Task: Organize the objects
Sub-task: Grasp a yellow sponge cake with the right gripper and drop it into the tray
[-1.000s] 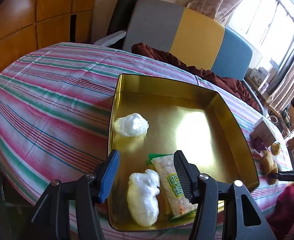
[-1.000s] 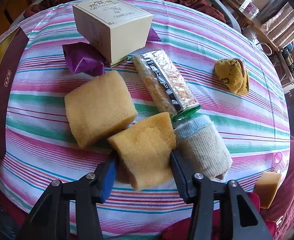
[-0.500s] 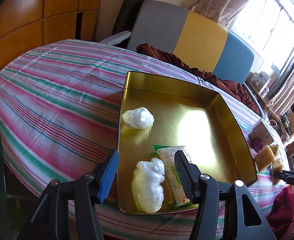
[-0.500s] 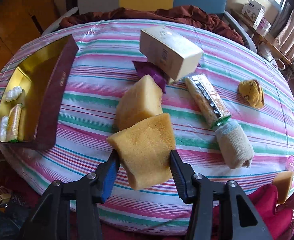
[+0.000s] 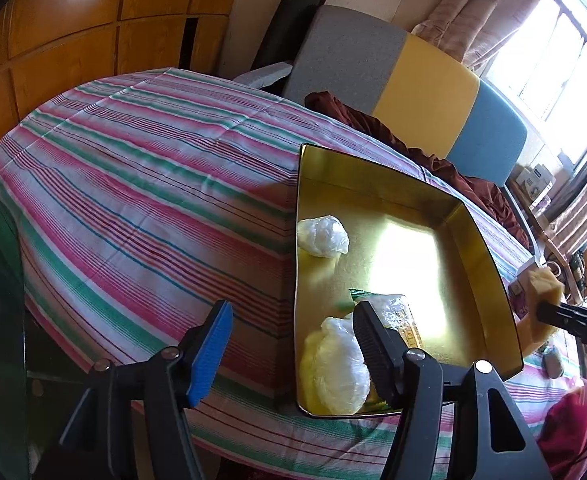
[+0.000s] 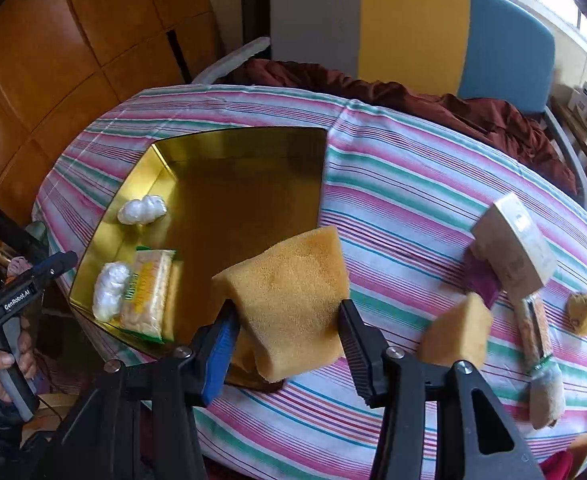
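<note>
My right gripper (image 6: pixel 287 330) is shut on a yellow sponge (image 6: pixel 289 296) and holds it in the air by the right rim of the gold tray (image 6: pixel 237 140); the sponge also shows in the left wrist view (image 5: pixel 543 286). The tray (image 5: pixel 489 264) holds two white plastic bundles (image 6: pixel 143 210) (image 6: pixel 109 290) and a cracker packet (image 6: pixel 147 294). My left gripper (image 5: pixel 289 344) is open and empty, above the tray's near left corner and the striped cloth.
On the striped tablecloth (image 6: pixel 413 184) right of the tray lie a second sponge (image 6: pixel 455 334), a cream box (image 6: pixel 513 248), a purple packet (image 6: pixel 481 280), a foil packet (image 6: pixel 535 330), a rolled sock (image 6: pixel 547 394) and a small yellow toy (image 6: pixel 581 312). A sofa (image 6: pixel 413 20) stands behind.
My right gripper lifted the sponge off the cloth and carried it left to the tray's edge. My left gripper drew back and to the left, away from the tray, still open.
</note>
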Action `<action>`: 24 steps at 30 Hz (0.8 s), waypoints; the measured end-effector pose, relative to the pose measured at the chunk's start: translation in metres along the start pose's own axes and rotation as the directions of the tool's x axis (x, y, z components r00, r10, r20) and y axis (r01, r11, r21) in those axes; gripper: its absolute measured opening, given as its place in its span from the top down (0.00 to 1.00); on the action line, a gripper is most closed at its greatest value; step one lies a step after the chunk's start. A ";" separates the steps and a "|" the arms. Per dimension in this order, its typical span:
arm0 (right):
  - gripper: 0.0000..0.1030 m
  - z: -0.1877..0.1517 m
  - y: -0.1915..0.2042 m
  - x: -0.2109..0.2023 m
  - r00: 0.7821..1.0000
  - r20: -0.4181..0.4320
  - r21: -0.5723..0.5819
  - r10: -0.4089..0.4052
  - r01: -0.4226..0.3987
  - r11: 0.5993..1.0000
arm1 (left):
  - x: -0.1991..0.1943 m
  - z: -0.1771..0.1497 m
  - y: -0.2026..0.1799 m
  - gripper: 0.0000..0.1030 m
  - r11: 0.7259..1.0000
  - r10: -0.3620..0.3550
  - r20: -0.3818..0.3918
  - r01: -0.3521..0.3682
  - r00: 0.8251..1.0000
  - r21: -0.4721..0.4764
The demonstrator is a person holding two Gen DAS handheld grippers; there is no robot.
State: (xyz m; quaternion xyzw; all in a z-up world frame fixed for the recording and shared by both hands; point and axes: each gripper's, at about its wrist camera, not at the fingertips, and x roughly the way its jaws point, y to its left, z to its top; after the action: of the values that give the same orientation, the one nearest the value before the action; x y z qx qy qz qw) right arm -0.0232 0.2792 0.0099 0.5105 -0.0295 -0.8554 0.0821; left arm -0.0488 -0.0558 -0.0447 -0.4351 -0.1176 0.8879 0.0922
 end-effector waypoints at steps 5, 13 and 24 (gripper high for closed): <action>0.51 0.031 0.046 0.037 0.997 -0.017 -0.029 0.078 -0.078 0.997 | -0.004 0.000 0.002 0.37 1.000 0.001 0.011 -0.001 1.000 -0.002; 0.47 0.066 0.110 0.104 0.991 -0.035 -0.054 0.126 -0.127 0.990 | -0.004 -0.002 0.011 0.33 1.000 0.007 0.003 -0.007 1.000 -0.021; 0.25 0.054 0.139 0.120 0.956 -0.090 -0.076 0.281 -0.288 0.955 | -0.004 -0.002 0.018 0.13 0.998 0.035 0.012 -0.035 0.999 -0.048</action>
State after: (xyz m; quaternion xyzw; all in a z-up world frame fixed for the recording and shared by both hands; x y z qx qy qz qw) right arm -0.1108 0.1201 -0.0500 0.5297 -0.0616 -0.8147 0.2278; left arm -0.0461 -0.0738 -0.0485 -0.4333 -0.1318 0.8892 0.0654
